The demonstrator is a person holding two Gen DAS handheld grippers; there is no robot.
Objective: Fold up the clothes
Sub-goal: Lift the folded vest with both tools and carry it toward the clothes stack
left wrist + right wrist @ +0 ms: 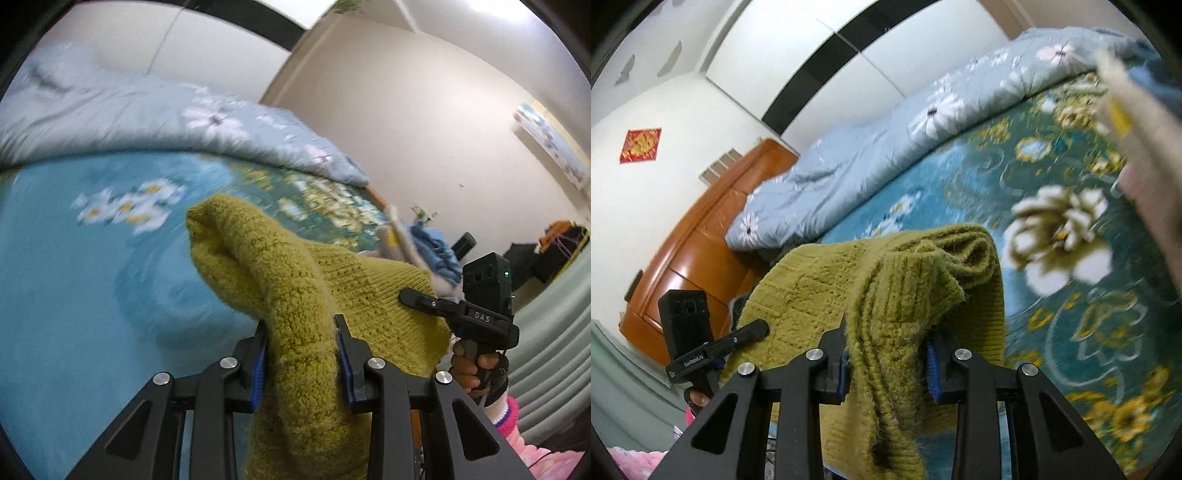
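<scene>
A bed (55,277) covered by a blue flowered sheet is seen beyond and below both tongs. A pale blue flowered quilt (147,110) is heaped along the far side of the bed, well beyond the tongs. A wooden headboard (701,240) is seen to the left of the right tongs, at the end of the bed.

An olive-green knitted sweater (288,295) is held up above the bed, stretched between the two tongs. A thick bunched fold of it is clamped in the left tongs (301,354), with the blue pads pressed against the wool on both sides. Another gathered fold, with ribbed knit, is clamped in the right tongs (886,362) in the same way, and loose fabric is draped down below each grip.

A small pile of blue and cream clothes (424,251) is seen on the bed beyond the right tongs, blurred.
</scene>
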